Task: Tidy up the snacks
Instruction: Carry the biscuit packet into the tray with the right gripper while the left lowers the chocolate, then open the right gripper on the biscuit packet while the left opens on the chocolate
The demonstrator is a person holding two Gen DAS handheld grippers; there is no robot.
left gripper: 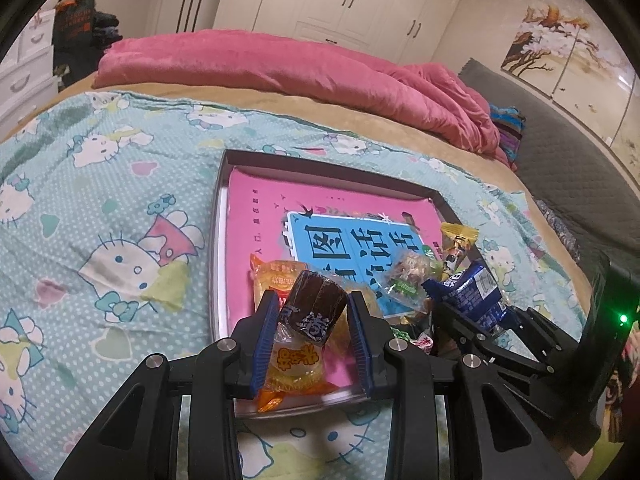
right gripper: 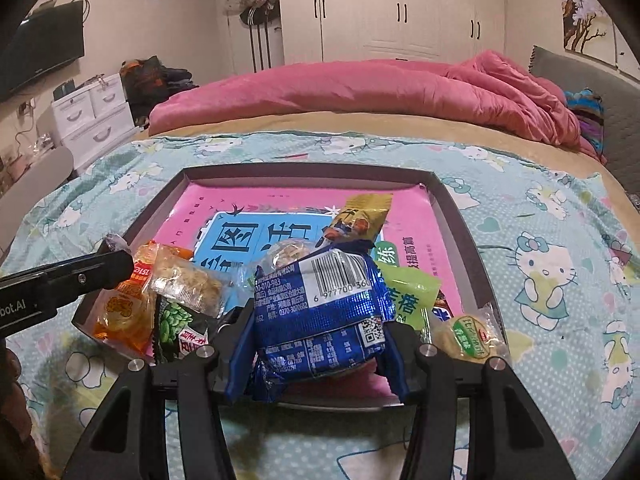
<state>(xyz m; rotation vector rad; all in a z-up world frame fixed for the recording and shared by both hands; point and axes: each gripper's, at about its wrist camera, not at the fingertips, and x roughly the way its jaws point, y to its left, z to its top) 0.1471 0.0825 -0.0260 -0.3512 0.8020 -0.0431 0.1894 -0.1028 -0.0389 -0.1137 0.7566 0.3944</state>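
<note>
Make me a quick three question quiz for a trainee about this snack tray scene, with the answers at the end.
1. True or false: the left gripper holds a dark brown wrapped snack.
2. What colour is the packet in the right gripper? A red, B blue, C white.
3. What do the loose snacks lie in?

Key
1. True.
2. B; its barcode faces the camera.
3. A shallow tray lined with a pink sheet, set on a cartoon-cat bedspread.

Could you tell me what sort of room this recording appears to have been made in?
Almost certainly a home bedroom: the snack tray sits on a bed with a cartoon-cat sheet, a rumpled pink duvet lies behind it, and white wardrobes line the far wall.
</note>
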